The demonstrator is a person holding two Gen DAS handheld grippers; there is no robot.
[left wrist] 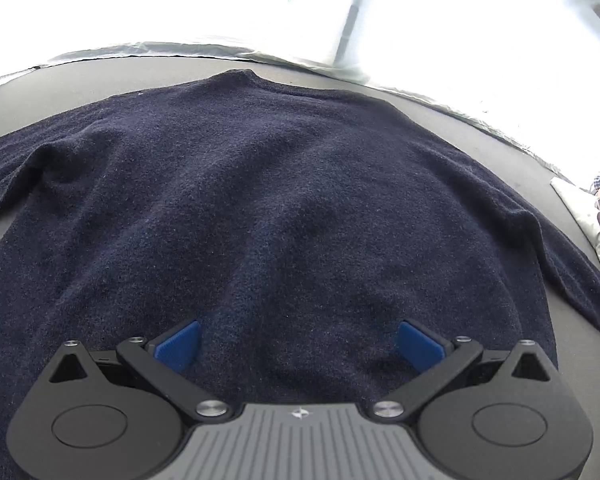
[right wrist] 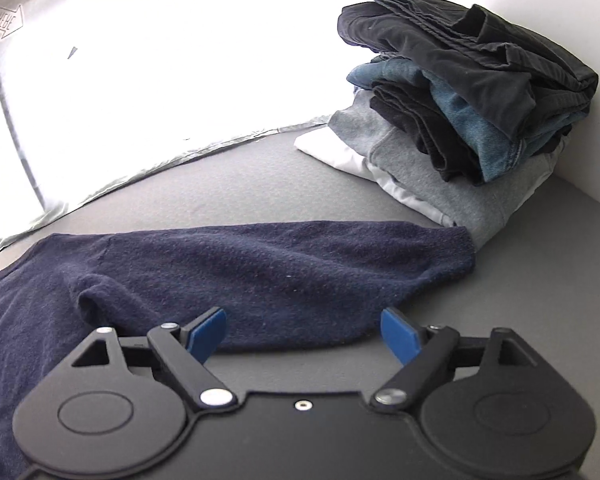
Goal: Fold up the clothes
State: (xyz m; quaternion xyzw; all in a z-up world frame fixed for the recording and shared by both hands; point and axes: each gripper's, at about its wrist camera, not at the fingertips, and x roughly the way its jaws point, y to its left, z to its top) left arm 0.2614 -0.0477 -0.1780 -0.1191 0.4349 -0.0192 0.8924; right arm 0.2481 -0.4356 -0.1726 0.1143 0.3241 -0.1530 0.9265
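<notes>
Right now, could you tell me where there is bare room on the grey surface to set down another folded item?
Bare grey surface lies between the navy sweater's sleeve, the white sheet's edge and the folded pile. A narrower strip runs beyond the collar. The right corner is crowded: the sleeve's cuff nearly reaches the pile.

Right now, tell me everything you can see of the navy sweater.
The navy sweater is a fuzzy, dark blue knit with a ribbed round neckline at the far edge. It lies flat and unfolded on the grey surface, sleeves spread outward, lightly rippled. Its right sleeve ends near the stack of folded clothes. No pads grip it.
</notes>
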